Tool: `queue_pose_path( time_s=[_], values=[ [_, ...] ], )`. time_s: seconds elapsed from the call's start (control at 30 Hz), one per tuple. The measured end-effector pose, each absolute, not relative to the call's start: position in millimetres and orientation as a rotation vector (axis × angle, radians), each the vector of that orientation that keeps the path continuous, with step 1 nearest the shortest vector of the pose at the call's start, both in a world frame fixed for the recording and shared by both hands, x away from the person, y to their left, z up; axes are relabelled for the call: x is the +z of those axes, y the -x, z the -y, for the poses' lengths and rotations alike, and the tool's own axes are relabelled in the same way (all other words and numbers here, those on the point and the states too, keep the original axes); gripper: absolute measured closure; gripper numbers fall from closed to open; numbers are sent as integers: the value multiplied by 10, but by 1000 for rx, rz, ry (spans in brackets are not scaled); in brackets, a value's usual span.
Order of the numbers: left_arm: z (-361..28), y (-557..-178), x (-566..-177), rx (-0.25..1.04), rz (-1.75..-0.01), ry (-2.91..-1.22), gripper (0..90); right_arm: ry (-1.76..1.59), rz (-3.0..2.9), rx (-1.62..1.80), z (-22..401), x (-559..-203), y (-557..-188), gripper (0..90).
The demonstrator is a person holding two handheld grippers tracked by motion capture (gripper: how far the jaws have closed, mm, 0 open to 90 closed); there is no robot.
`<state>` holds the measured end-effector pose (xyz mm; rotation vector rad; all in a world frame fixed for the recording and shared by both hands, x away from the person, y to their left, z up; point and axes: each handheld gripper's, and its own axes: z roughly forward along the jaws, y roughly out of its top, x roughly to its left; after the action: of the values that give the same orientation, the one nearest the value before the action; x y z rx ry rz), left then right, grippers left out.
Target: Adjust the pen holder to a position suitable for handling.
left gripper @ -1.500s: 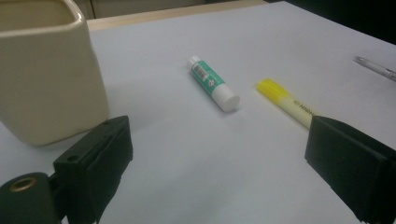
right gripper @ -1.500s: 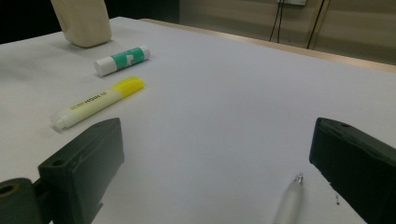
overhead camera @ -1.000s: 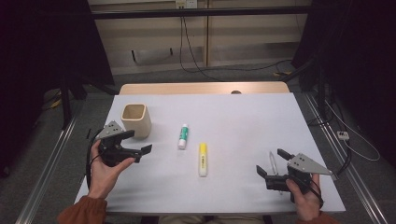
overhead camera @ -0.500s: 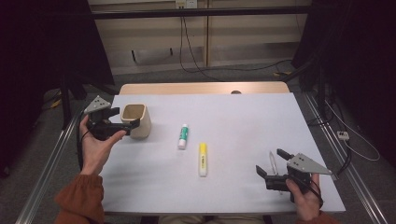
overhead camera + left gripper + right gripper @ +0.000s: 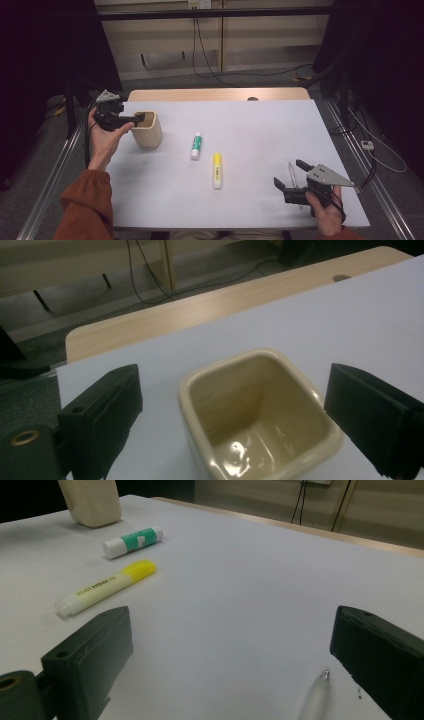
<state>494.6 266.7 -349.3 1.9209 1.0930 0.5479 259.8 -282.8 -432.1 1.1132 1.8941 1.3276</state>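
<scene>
Hovering over the square cup (image 5: 260,415), left gripper (image 5: 131,120) agape.

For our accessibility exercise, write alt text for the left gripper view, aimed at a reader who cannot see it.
An empty square cream cup stands on a white table, seen from just above and framed between the two open black jaws of the left gripper. Neither jaw touches the cup. Beyond the white surface runs a strip of bare wood, with floor and cables behind.

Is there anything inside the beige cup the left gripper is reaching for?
No, in the left gripper view the beige cup shows a bare glossy bottom, with the left gripper open around it.
</scene>
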Motion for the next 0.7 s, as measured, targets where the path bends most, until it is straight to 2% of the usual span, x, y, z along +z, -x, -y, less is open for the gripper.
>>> queue_pose_path(
  time_s=[0.47,0.7],
  values=[
    [-2673,-5279,-3659,494,-1134,-1953,160,-1110,-1912,1321,2818,-4330,-2610,32],
    [-2647,-5341,-3769,435,-1119,-2006,307,-1109,-1918,1321,2815,-4333,-2613,32]
  ],
)
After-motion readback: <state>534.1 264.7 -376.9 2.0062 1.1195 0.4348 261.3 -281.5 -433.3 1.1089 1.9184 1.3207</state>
